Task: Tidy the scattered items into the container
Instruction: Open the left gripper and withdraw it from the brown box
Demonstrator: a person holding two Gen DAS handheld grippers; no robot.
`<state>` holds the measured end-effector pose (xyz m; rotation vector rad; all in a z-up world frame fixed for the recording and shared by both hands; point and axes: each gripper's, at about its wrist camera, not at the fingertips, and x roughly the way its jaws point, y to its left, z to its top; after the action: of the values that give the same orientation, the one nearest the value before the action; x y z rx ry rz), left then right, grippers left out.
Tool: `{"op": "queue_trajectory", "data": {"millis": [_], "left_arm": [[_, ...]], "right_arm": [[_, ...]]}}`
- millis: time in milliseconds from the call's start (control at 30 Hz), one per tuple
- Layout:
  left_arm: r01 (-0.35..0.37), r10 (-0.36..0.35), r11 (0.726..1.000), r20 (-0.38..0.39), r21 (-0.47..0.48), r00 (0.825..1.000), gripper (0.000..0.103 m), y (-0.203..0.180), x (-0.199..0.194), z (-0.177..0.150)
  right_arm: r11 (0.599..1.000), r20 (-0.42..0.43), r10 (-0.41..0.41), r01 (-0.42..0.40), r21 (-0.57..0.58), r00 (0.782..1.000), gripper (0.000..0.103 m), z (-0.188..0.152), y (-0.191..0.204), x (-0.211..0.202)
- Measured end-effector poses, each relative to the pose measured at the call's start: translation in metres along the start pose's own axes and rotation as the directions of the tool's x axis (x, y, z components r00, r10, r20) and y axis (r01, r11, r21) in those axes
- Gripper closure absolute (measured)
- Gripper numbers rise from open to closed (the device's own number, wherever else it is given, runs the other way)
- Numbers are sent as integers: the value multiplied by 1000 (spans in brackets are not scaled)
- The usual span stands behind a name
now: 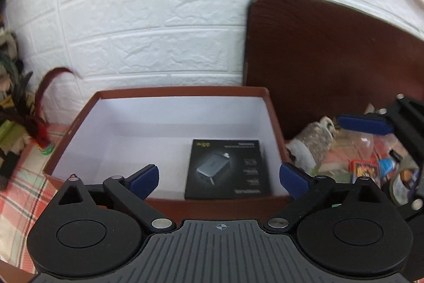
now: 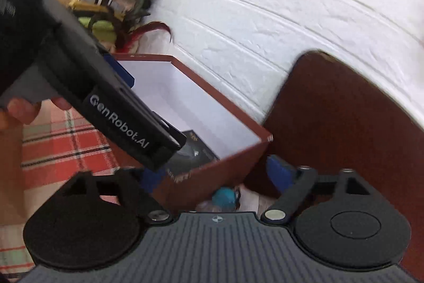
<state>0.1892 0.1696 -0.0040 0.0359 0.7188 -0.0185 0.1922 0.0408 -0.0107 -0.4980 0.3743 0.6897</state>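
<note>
A brown box with a white inside (image 1: 169, 92) stands against the wall; it also shows in the right wrist view (image 2: 212, 169). A black product carton (image 1: 228, 169) lies flat in its front right corner. My left gripper (image 1: 219, 177) is open and empty, just above the box's near rim. My right gripper (image 2: 214, 179) is open beside the box's right corner, low over a clear bottle with a teal cap (image 2: 224, 196). In the left wrist view its blue fingers (image 1: 364, 123) reach over the scattered items (image 1: 365, 166).
A dark wooden board (image 1: 331, 57) leans on the white brick wall behind the pile. A feathered decoration (image 1: 29, 108) stands left of the box. The table has a plaid cloth (image 1: 16, 192). The left gripper's body (image 2: 124, 121) crosses the right wrist view.
</note>
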Motion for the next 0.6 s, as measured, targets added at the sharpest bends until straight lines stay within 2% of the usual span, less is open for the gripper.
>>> {"op": "queue_trajectory", "data": {"millis": [167, 467, 600], "left_arm": [[23, -23, 999, -3, 43, 1000, 0, -29, -18, -5], [112, -112, 992, -1, 54, 994, 0, -85, -64, -23], [136, -135, 990, -23, 45, 991, 0, -109, -75, -51]], "right_arm": [[998, -8, -23, 23, 56, 1000, 1, -13, -11, -44], [986, -17, -97, 99, 133, 995, 1, -37, -28, -127], [969, -22, -127, 128, 211, 992, 0, -68, -24, -157]]}}
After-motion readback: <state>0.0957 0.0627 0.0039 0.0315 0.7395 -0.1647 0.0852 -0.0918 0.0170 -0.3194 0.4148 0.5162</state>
